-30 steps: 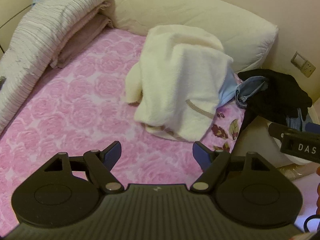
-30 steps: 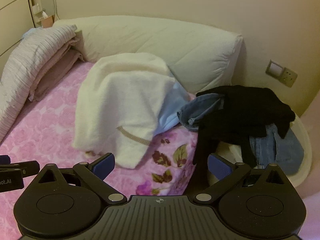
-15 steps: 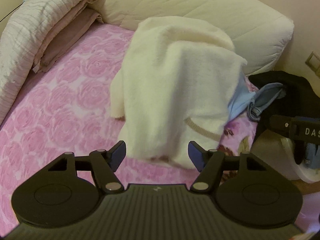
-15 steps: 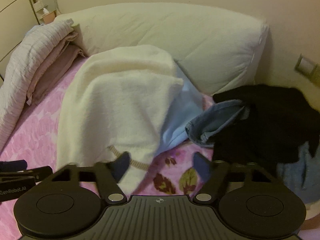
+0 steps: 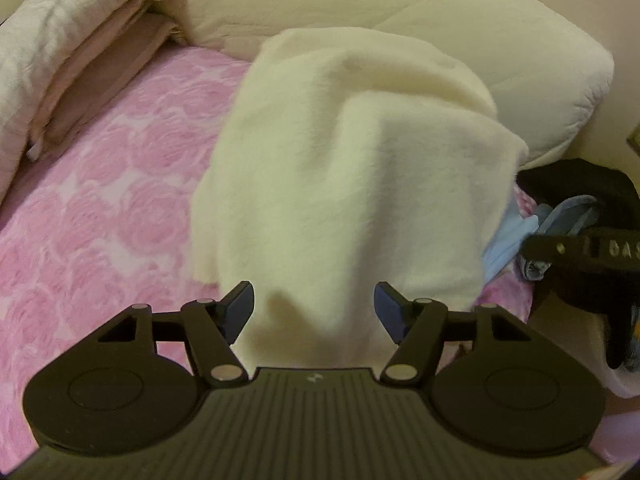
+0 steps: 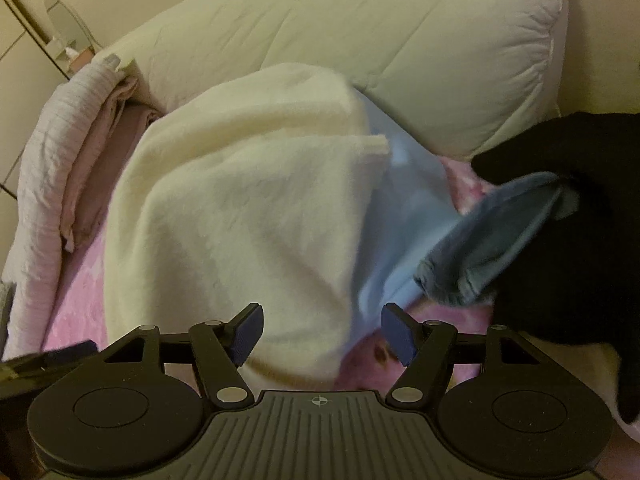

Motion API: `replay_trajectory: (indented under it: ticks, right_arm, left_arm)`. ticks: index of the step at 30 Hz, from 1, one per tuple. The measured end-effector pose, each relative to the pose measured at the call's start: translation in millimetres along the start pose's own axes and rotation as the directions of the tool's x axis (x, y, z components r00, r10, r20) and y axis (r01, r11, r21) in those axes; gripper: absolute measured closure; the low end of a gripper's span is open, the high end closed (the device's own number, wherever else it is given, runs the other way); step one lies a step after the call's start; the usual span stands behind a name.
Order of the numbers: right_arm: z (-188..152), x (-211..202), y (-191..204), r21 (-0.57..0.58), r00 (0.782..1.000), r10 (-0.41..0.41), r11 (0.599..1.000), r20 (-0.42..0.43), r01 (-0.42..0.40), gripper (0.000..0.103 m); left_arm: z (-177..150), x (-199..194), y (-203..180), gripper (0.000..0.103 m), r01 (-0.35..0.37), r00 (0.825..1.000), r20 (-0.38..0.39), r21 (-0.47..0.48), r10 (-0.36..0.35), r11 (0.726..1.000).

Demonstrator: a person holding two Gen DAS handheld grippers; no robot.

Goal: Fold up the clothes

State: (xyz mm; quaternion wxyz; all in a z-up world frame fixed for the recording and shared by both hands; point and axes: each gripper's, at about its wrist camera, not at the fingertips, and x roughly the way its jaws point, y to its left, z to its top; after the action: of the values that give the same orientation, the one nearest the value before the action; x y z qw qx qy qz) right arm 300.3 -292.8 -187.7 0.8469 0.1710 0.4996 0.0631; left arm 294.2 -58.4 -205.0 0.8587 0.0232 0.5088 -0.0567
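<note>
A fluffy cream-white fleece garment (image 5: 344, 168) lies heaped on the pink rose-patterned bedspread (image 5: 100, 208), its far edge leaning against the long quilted cream bolster (image 5: 440, 28) at the head of the bed. Everything else is placed from this garment.

The left gripper (image 5: 314, 308) hangs just above the garment's near hem, its blue-padded jaws spread wide with the fleece showing between them; the pads do not press on it. Its jaws have just been closing a little.

The right gripper (image 6: 322, 334) hovers over the garment's near right corner, jaws apart and not gripping, with the fleece edge and a bit of bedspread between them. They have narrowed from a wider spread.

Tucked under the garment's right side is a pale blue cloth (image 6: 408, 208). Further right lies a folded grey-blue denim piece (image 6: 492, 240), and beyond that a black garment (image 6: 568, 184).

To the garment's left, a stack of folded pinkish-white blankets (image 5: 68, 52) rests along the bed's edge.
</note>
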Motion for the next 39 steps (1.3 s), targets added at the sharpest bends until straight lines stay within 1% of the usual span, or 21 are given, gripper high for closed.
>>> replay_trajectory:
  ticks: [4, 5, 6, 7, 8, 9, 12, 14, 16, 17, 18, 19, 20, 21, 22, 25, 28, 31, 33, 36, 39]
  right_arm:
    - [11.0, 19.6, -5.4, 0.028, 1.000, 0.027, 0.999, 0.008, -0.027, 0.034]
    - [12.5, 24.8, -6.8, 0.036, 0.999, 0.036, 0.999, 0.009, -0.037, 0.034]
    - [14.1, 29.9, -8.2, 0.045, 0.999, 0.046, 0.998, 0.010, -0.046, 0.034]
    - [15.0, 35.1, -9.2, 0.054, 0.998, 0.055, 0.997, 0.011, -0.056, 0.034]
    - [15.9, 40.9, -10.9, 0.062, 0.998, 0.063, 0.996, 0.012, -0.064, 0.034]
    - [16.8, 46.8, -12.7, 0.071, 0.997, 0.071, 0.995, 0.013, -0.072, 0.034]
    - [16.7, 66.2, -19.5, 0.106, 0.998, 0.062, 0.992, 0.019, -0.064, 0.034]
    - [16.5, 77.5, -23.8, 0.125, 0.998, 0.052, 0.991, 0.022, -0.054, 0.034]
    - [16.8, 84.8, -25.2, 0.127, 0.998, 0.047, 0.991, 0.031, -0.051, 0.034]
    - [17.1, 86.0, -24.6, 0.121, 0.997, 0.061, 0.991, 0.037, -0.065, 0.034]
    - [17.5, 86.8, -23.8, 0.113, 0.996, 0.077, 0.990, 0.042, -0.081, 0.038]
    - [18.4, 85.5, -21.6, 0.099, 0.995, 0.091, 0.991, 0.039, -0.094, 0.049]
    - [19.4, 83.7, -19.0, 0.084, 0.994, 0.105, 0.991, 0.034, -0.107, 0.071]
    - [20.4, 82.0, -16.4, 0.068, 0.993, 0.118, 0.990, 0.030, -0.120, 0.087]
    - [21.4, 80.2, -13.9, 0.053, 0.991, 0.132, 0.990, 0.024, -0.133, 0.088]
    - [24.9, 58.4, -2.1, 0.011, 0.979, 0.195, 0.981, 0.051, -0.196, 0.094]
    - [30.7, 25.8, 14.3, -0.046, 0.954, 0.283, 0.959, 0.095, -0.280, 0.095]
    - [37.6, -12.0, 39.1, -0.132, 0.913, 0.379, 0.923, 0.149, -0.362, 0.095]
    - [41.5, -36.7, 57.7, -0.188, 0.876, 0.445, 0.891, 0.183, -0.414, 0.095]
    - [44.6, -70.6, 88.1, -0.259, 0.812, 0.541, 0.834, 0.218, -0.487, 0.096]
    - [38.9, -104.6, 126.1, -0.346, 0.736, 0.641, 0.755, 0.216, -0.556, 0.096]
  left_arm:
    - [9.4, 21.7, -4.8, 0.040, -0.004, 1.000, -0.010, 0.024, 0.004, 1.000]
    - [11.4, 26.4, -4.7, 0.042, 0.001, 1.000, -0.013, 0.026, 0.000, 1.000]
    - [13.3, 30.0, -3.9, 0.046, 0.006, 1.000, -0.013, 0.026, -0.006, 1.000]
    - [15.1, 33.3, -2.9, 0.057, 0.012, 1.000, -0.012, 0.026, -0.012, 1.000]
    - [16.9, 36.6, -2.0, 0.065, 0.018, 1.000, -0.011, 0.026, -0.017, 1.000]
    - [18.2, 40.2, 0.0, 0.068, 0.027, 1.000, -0.013, 0.022, -0.027, 0.999]
    - [21.0, 49.7, 6.9, 0.069, 0.038, 0.999, -0.027, -0.004, -0.038, 0.999]
    - [22.5, 55.1, 9.3, 0.065, 0.034, 0.999, -0.033, -0.016, -0.035, 0.999]
    - [22.6, 58.5, 8.9, 0.064, 0.033, 0.999, -0.031, -0.023, -0.034, 0.999]
    - [22.5, 60.1, 8.7, 0.064, 0.033, 0.999, -0.030, -0.027, -0.034, 0.999]
    - [22.4, 61.7, 8.4, 0.065, 0.032, 0.999, -0.029, -0.031, -0.033, 0.999]
    - [22.1, 62.7, 8.1, 0.072, 0.038, 0.999, -0.026, -0.028, -0.038, 0.999]
    - [21.8, 63.6, 7.8, 0.084, 0.044, 0.999, -0.023, -0.024, -0.045, 0.999]
    - [21.7, 63.2, 8.3, 0.090, 0.052, 0.998, -0.018, -0.027, -0.052, 0.998]
    - [21.3, 60.4, 10.2, 0.095, 0.057, 0.998, -0.008, -0.040, -0.057, 0.998]
    - [20.1, 44.6, 18.2, 0.097, 0.067, 0.997, 0.039, -0.073, -0.065, 0.995]
    - [17.1, 13.1, 27.5, 0.098, 0.079, 0.990, 0.120, -0.082, -0.069, 0.994]
    - [16.3, -29.9, 39.7, 0.098, 0.075, 0.975, 0.217, -0.102, -0.052, 0.992]
    - [14.6, -60.5, 51.4, 0.098, 0.066, 0.960, 0.279, -0.146, -0.023, 0.987]
    - [7.8, -106.1, 70.2, 0.098, 0.061, 0.930, 0.366, -0.222, 0.025, 0.973]
    - [-7.1, -161.4, 89.8, 0.098, 0.031, 0.887, 0.451, -0.273, 0.100, 0.961]
